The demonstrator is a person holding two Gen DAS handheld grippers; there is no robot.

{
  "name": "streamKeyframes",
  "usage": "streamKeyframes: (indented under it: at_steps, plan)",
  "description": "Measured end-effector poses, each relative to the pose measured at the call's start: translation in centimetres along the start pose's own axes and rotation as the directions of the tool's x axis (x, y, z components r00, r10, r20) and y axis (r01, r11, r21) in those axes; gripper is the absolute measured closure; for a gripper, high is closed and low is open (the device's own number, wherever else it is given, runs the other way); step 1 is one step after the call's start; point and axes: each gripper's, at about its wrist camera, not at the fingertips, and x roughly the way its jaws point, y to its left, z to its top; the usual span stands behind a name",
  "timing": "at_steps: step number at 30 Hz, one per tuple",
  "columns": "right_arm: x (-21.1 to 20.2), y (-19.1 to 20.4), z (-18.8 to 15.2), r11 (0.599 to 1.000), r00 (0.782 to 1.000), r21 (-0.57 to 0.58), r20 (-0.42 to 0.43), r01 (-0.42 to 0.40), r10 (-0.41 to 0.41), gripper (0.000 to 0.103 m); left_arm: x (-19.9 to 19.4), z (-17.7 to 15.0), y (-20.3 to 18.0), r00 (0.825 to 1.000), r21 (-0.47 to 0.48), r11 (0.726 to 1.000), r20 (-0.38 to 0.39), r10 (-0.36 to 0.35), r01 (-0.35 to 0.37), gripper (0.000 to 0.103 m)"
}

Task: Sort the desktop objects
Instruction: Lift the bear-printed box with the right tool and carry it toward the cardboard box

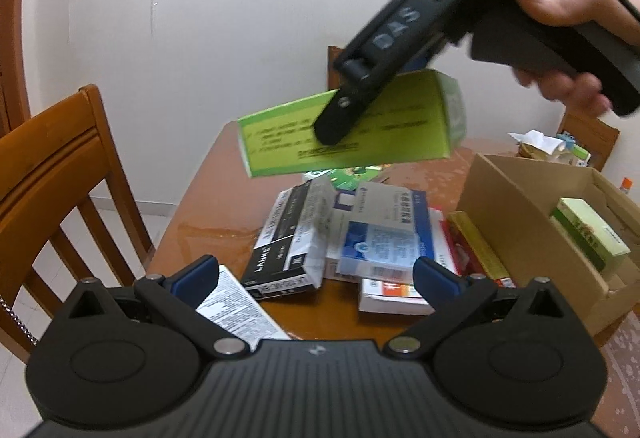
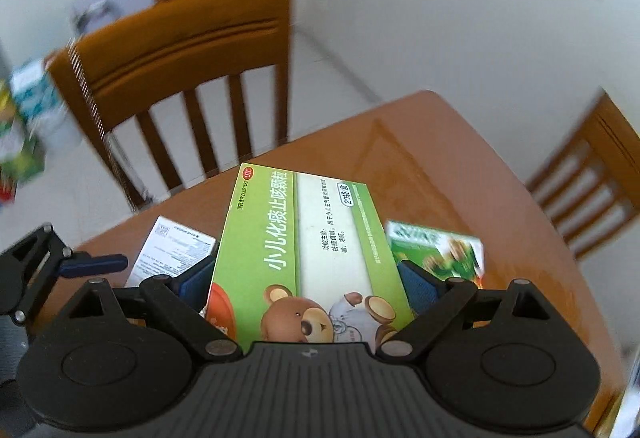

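Right tool [image 2: 306,278] clamped on a green medicine box [image 2: 304,250], lifted in the air above the pile of boxes [image 1: 348,238] on the wooden surface [image 1: 216,222]. Left tool [image 1: 316,274] spread wide, empty, low over that same pile. Just right of the pile, a cardboard box [image 1: 520,222] with a pale green packet [image 1: 588,238] inside. Left of the pile, a wooden chair [image 1: 60,173]. Hand [image 1: 568,9] wrapped round the right tool's handle.

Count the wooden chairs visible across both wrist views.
3, possibly more hidden: one chair at the table's left side, one chair back behind the cardboard box, and a third chair top behind the raised green box.
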Motion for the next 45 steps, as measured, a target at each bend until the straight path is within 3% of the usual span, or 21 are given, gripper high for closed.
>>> streamKeyframes:
  at_steps: [5, 12, 24, 45]
  plan:
    - [-1.8, -0.8, -3.7, 0.993, 1.000, 0.121, 0.027, -0.002, -0.001, 0.007, -0.6, 0.0, -1.3, 1.000, 0.038, 0.999, 0.002, -0.017, 0.017, 0.000]
    - [-2.1, 1.0, -6.0, 0.986, 0.998, 0.167, 0.054, -0.023, 0.015, 0.007, -1.4, -0.5, -3.6, 1.000, 0.091, 0.995, -0.002, -0.031, 0.031, 0.000]
    - [1.3, 2.6, -7.9, 0.990, 0.999, 0.140, 0.049, 0.017, -0.024, 0.007, 0.0, -2.2, -5.5, 0.999, 0.153, 0.988, -0.035, 0.035, -0.029, 0.000]
    - [4.0, 4.0, -6.8, 0.995, 0.996, 0.066, -0.048, 0.077, -0.073, 0.000, 1.2, -3.1, -5.0, 0.999, 0.158, 0.987, -0.035, 0.018, -0.012, 0.000]
